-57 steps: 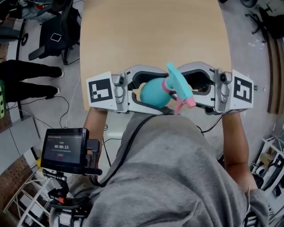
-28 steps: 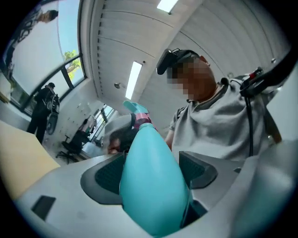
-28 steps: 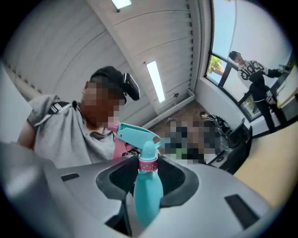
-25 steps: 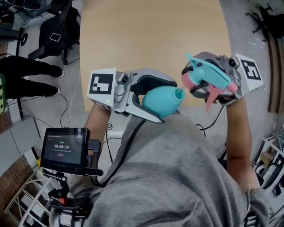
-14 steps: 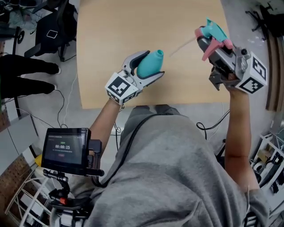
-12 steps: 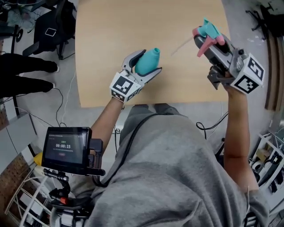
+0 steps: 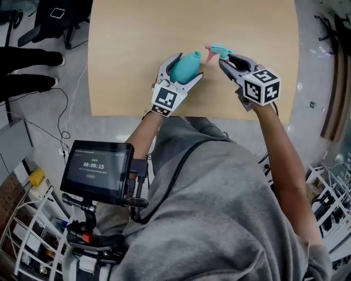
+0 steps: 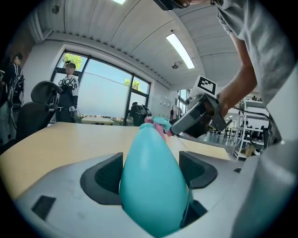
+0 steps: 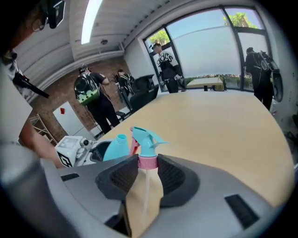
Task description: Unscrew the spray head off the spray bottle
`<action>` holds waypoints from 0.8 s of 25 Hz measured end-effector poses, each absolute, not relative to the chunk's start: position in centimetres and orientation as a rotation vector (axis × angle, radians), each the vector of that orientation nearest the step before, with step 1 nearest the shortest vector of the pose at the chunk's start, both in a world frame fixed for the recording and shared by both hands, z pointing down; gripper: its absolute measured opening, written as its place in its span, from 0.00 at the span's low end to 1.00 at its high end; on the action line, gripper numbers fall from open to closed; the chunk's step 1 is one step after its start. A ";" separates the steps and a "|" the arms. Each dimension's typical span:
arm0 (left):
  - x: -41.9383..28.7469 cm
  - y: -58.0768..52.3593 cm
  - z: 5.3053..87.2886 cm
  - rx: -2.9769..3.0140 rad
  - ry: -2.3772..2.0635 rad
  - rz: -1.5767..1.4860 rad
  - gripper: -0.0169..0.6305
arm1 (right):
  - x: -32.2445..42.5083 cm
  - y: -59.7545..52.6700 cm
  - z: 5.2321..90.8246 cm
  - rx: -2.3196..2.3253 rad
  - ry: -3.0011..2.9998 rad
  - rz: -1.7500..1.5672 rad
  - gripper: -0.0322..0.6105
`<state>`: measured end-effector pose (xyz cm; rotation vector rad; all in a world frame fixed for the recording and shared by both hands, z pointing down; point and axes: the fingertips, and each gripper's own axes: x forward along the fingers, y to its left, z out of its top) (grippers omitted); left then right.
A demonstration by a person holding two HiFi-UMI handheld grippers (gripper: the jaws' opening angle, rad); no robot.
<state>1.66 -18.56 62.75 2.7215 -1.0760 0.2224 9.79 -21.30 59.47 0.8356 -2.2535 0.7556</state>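
Observation:
My left gripper is shut on the teal spray bottle, whose open neck points away from me over the tan table. In the left gripper view the bottle fills the gap between the pads. My right gripper is shut on the spray head, which is off the bottle. In the right gripper view its jaws clamp the pink collar, with the teal nozzle above and the clear dip tube hanging back. The bottle's neck sits just left of the head.
A handheld screen with a timer hangs near my left side. A person's dark legs and an office chair stand left of the table. Several people stand beyond the table's far end. Metal racks are at the right.
The head was on the bottle, then came off in the right gripper. Both grippers moved forward over the table, swung apart, and now hold head and bottle close together.

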 end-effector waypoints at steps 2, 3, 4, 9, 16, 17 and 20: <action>0.5 -18.0 63.0 2.714 -1.113 0.188 0.61 | 9.1 -20.7 61.7 0.859 -2.202 0.741 0.26; 0.0 -18.0 62.9 2.710 -1.133 0.175 0.61 | 8.8 -20.8 62.3 0.866 -2.188 0.734 0.26; -0.4 -18.1 62.7 2.705 -1.152 0.164 0.61 | 8.5 -21.0 62.8 0.867 -2.179 0.721 0.26; -0.2 -18.0 62.3 2.731 -1.190 0.137 0.61 | 8.5 -22.0 64.5 0.851 -2.142 0.622 0.26; 0.9 -15.9 66.4 2.752 -1.036 0.304 0.61 | 9.0 -21.1 67.7 0.832 -2.125 0.665 0.26; 0.8 -15.8 66.5 2.759 -1.027 0.320 0.61 | 9.2 -21.1 67.6 0.852 -2.133 0.669 0.26; 0.1 -15.4 66.7 2.777 -1.012 0.341 0.61 | 9.9 -21.6 67.2 0.944 -2.163 0.669 0.26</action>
